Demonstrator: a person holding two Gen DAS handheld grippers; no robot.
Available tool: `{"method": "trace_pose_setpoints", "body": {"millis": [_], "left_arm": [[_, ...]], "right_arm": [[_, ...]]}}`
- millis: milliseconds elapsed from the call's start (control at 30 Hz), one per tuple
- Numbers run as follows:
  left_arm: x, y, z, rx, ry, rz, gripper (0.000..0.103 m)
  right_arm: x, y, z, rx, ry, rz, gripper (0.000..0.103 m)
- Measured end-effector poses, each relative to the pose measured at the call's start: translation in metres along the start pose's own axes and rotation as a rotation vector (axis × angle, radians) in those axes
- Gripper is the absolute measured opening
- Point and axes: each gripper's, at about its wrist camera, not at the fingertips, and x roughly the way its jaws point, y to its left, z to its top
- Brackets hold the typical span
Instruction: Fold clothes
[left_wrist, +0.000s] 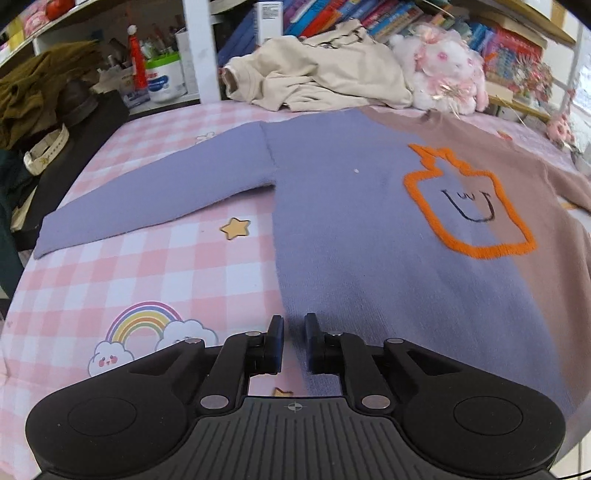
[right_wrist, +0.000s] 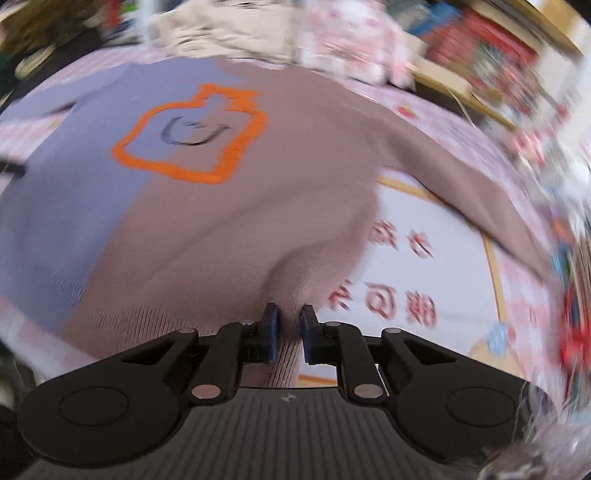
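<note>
Grippers (left_wrist: 294, 325) (right_wrist: 289, 317) — seemingly clamped on sweater (left_wrist: 351, 221) hem

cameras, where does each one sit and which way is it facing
Left wrist: sits on the left gripper, angled down over the lilac half of the sweater toward the shelves; only its own black fingers show, pinching the hem at the lilac side.
Right wrist: sits on the right gripper, angled down over the brown half of the sweater, blurred; only its own fingers show, shut on the ribbed hem.
Shared: the two-tone sweater with the orange outlined face on the pink checked cloth, and the beige garment behind.
</note>
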Motion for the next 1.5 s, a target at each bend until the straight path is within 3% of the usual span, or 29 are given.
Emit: {"method": "trace_pose_setpoints", "body": {"millis": [200,333,567,633,733,800,1000,1067,1200,1300,1500], "left_arm": [[0.001,0.0,-0.002,-0.047,-0.002,-0.011,0.01],[0.008,-0.008,0.006,-0.026,-0.002,-0.014,0.009],[0.007,-0.007,0.002,-0.014,-0.019,0.004,0.009],[0.008,-0.004,0.003,-0.006,-0.02,0.011,0.009],[0.011,0.005,0.008,-0.019,-0.016,0.028,0.009],[0.012,0.011,0.01,-0.027,-0.01,0.028,0.01],[0.003,0.022,0.005,-0.09,-0.009,-0.034,0.026],[0.006,0.019,0.003,-0.088,0.005,-0.017,0.026],[0.011,0.003,0.007,-0.027,0.0,-0.012,0.015],[0.019,-0.003,0.019,-0.002,0.006,-0.023,0.015],[0.03,-0.015,0.034,0.045,0.011,-0.001,0.015]], "right_arm": [[0.018,0.003,0.019,-0.083,-0.061,-0.062,0.013],[0.034,-0.005,0.035,-0.108,-0.069,-0.104,0.013],[0.011,-0.015,0.006,-0.029,-0.047,-0.066,0.013],[0.01,-0.021,0.005,0.046,-0.039,-0.037,0.016],[0.004,-0.029,0.004,0.184,-0.014,0.07,0.03],[0.001,-0.031,0.001,0.218,-0.011,0.088,0.034],[0.002,-0.049,-0.002,0.308,-0.007,0.072,0.034],[0.004,-0.052,-0.001,0.31,-0.005,0.072,0.03],[0.003,-0.045,-0.001,0.219,-0.014,0.044,0.013],[0.005,-0.05,-0.001,0.235,-0.029,0.001,0.012],[0.003,-0.053,-0.006,0.236,-0.028,-0.004,0.012]]}}
